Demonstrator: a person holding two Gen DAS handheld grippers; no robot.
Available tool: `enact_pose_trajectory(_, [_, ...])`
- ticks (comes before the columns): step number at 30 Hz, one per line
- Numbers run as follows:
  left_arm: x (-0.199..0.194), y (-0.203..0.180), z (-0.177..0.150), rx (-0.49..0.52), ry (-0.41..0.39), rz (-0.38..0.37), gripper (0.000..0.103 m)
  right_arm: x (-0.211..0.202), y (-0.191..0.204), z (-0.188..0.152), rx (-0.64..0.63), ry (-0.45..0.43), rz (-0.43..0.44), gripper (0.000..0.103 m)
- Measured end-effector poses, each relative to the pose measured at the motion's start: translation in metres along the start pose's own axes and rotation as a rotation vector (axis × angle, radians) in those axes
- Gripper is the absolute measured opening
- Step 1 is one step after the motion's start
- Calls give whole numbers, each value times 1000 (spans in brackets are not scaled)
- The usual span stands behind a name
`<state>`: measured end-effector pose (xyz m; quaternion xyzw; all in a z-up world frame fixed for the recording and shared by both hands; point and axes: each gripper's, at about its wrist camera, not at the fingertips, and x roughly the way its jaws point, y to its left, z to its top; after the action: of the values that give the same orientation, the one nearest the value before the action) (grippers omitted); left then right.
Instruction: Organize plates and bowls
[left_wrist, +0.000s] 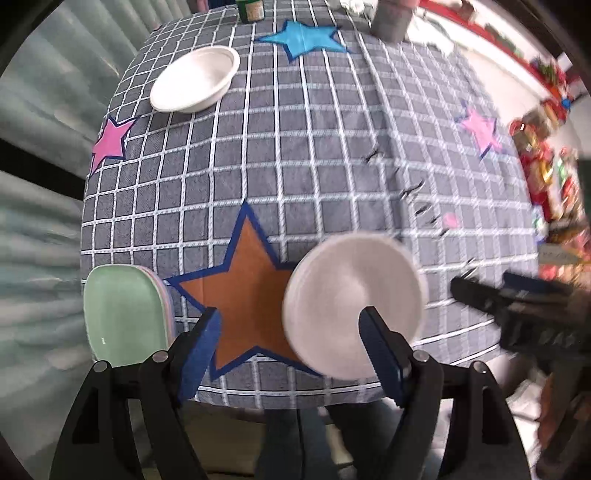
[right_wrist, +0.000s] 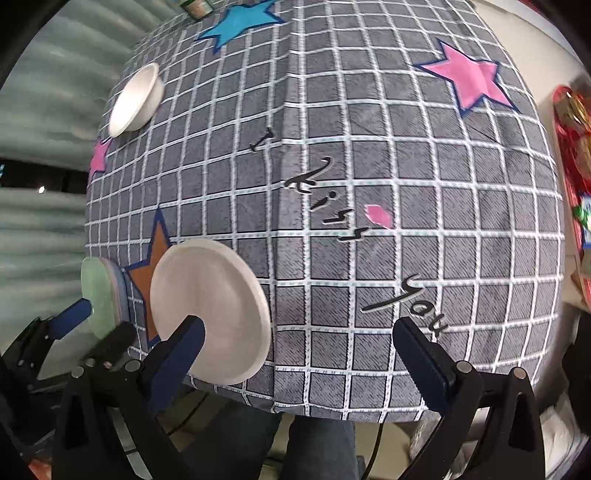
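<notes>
**Both grippers open, near bowl at the table's edge**

Right now my left gripper (left_wrist: 288, 347) hangs with its jaws spread wide and nothing between them, over the near edge of the grey checked tablecloth (left_wrist: 332, 155). Its right finger overlaps the near rim of the white round paper bowl (left_wrist: 354, 306) in the picture, but I cannot tell whether it touches. That bowl lies half on the orange star with a blue border (left_wrist: 243, 295) and close to the table's front edge. To its left, well apart, sits the stack of plates with a pale green one on top (left_wrist: 122, 314), also near the edge. A second white paper bowl (left_wrist: 195, 79) rests far off toward the back left.

My right gripper (right_wrist: 299, 347) is open too and holds nothing, aimed at bare cloth to the right of the near bowl.

As I judge it, the bowls are not yet gathered. The near bowl looks light, so a finger nudging its rim instead of straddling it could slide it off the front edge. Closing too shallowly on the thin rim could let it tip out once lifted. The two grippers sit close together and could collide.
</notes>
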<state>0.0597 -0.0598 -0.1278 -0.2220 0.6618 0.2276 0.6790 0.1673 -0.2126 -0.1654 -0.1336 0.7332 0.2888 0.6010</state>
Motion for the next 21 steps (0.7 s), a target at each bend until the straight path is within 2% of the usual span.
enact_pose_trajectory(3, [-23, 2, 14, 2, -48, -14, 79, -11, 6, 7, -21, -15, -4, 103])
enact_pose_trajectory(6, [-44, 9, 35, 18, -126, -7, 80, -24, 13, 26, -24, -70, -5, 103])
enact_pose_trajectory(11, [-63, 47, 76, -26, -188, 5, 80, -31, 29, 47, -6, -83, -4, 103])
enact_pose_trajectory(14, [-65, 77, 98, -41, -225, 21, 80, -33, 48, 60, -42, -94, -26, 103])
enact_pose_trajectory(17, [-52, 109, 124, -55, -224, 42, 80, -26, 64, 79, -40, -110, -36, 103])
enact_pose_trajectory(21, [-30, 146, 152, -95, -156, 27, 80, -8, 81, 99, -2, -67, -57, 103])
